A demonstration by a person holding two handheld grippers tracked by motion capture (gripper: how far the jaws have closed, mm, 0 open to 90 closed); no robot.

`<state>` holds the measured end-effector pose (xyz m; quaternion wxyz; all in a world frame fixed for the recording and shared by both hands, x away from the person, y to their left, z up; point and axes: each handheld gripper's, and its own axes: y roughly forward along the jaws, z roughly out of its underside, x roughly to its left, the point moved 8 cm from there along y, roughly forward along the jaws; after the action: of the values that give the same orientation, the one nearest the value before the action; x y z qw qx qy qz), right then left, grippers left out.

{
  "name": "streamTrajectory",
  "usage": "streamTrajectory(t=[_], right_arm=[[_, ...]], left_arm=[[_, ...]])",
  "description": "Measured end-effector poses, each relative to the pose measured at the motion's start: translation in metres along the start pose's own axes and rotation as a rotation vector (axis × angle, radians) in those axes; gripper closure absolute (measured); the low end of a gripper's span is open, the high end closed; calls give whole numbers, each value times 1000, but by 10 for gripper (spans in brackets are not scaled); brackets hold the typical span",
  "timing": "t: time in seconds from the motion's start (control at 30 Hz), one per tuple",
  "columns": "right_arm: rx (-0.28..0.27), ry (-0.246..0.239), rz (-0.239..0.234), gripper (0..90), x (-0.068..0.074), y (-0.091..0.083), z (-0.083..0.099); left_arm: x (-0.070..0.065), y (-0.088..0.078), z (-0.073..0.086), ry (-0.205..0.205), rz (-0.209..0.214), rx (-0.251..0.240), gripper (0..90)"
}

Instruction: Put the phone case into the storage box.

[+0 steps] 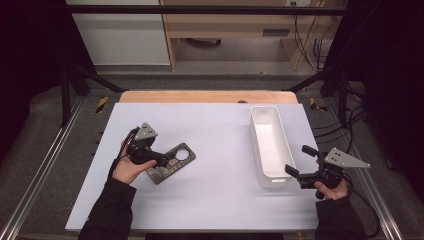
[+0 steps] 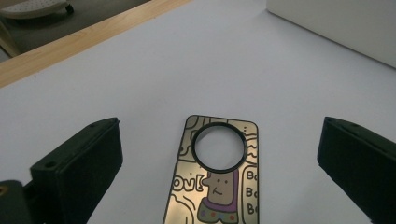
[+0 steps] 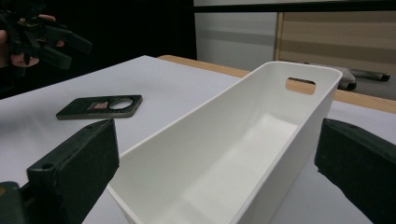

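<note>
1 phone case (image 1: pixel 171 162) flat on table (image 1: pixel 215 200), left of bin | 1 white bin (image 1: pixel 270 146), empty | left tongs (image 2: pixel 219 163) spread over case | right tongs (image 3: pixel 215 172) spread at bin's near end

Phone case (image 2: pixel 215 179), cartoon print: partial letters "ov[" left of figure, "Bo"/"Bc" cut off at right edge. Nothing else legible.

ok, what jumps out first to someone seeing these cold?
The long white bin stands empty at the right of the table, with the right hand-held gripper open at its near end. At the left lies a flat phone case with cartoon art and a round camera hole, and the left hand-held gripper hangs open over it without gripping it.
</note>
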<state>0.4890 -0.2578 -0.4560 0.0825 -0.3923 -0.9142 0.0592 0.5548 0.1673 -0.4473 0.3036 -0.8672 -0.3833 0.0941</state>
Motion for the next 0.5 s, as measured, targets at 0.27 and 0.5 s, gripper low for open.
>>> streamTrajectory(t=[0.27,0.5], right_arm=[[4,-3,-2,5,1,0,0],[5,-5,-2,5,1,0,0]], left_arm=[[-1,13,14,1,-2,48,9],[-1,21,21,-3,10,74,10]])
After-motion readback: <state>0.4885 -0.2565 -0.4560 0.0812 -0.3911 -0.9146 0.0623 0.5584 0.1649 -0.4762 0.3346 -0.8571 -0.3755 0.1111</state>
